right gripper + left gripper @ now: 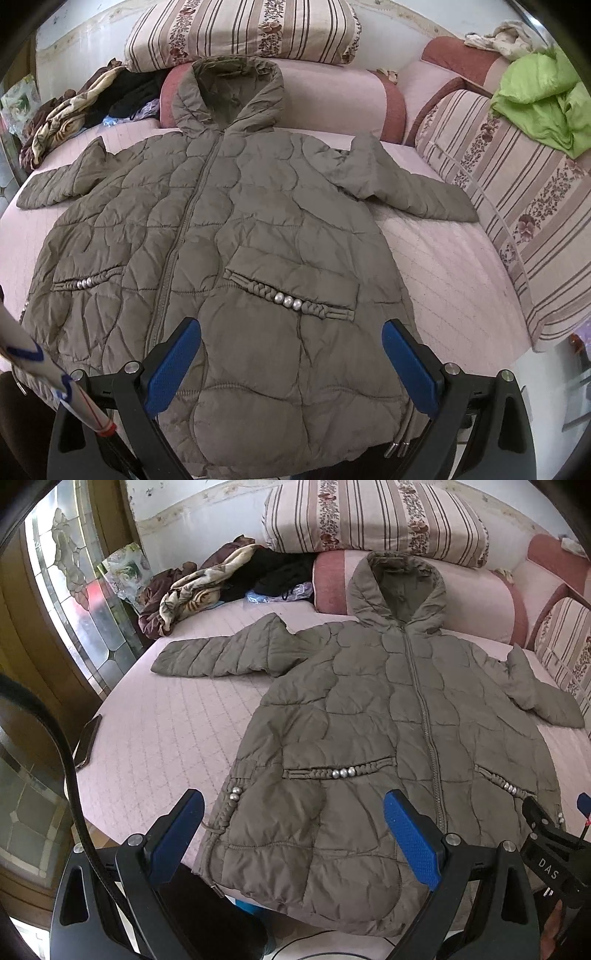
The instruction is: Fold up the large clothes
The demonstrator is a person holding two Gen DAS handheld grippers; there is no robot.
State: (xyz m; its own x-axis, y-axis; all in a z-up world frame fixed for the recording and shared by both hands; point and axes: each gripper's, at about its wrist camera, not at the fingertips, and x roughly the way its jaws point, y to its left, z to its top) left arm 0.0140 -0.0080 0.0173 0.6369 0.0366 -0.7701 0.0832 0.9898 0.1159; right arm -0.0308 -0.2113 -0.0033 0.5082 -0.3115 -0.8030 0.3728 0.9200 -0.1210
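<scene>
An olive quilted hooded coat [369,709] [229,229] lies flat and zipped, front up, on a pink bed [155,738] [443,266], both sleeves spread sideways and the hood toward the pillows. My left gripper [295,834] hovers open over the coat's lower left hem, nothing between its blue pads [410,842]. My right gripper [291,362] stands open above the lower right hem near the beaded pocket trim [288,299]. In the left wrist view, the right gripper's black body [554,853] shows at the right edge.
Striped pillows [369,517] [517,206] and pink bolsters [480,594] line the bed's far and right sides. A heap of clothes [207,587] lies at the far left, a green garment [543,99] at the right. A dark phone [86,742] rests on the bed's left edge beside a glass door [74,602].
</scene>
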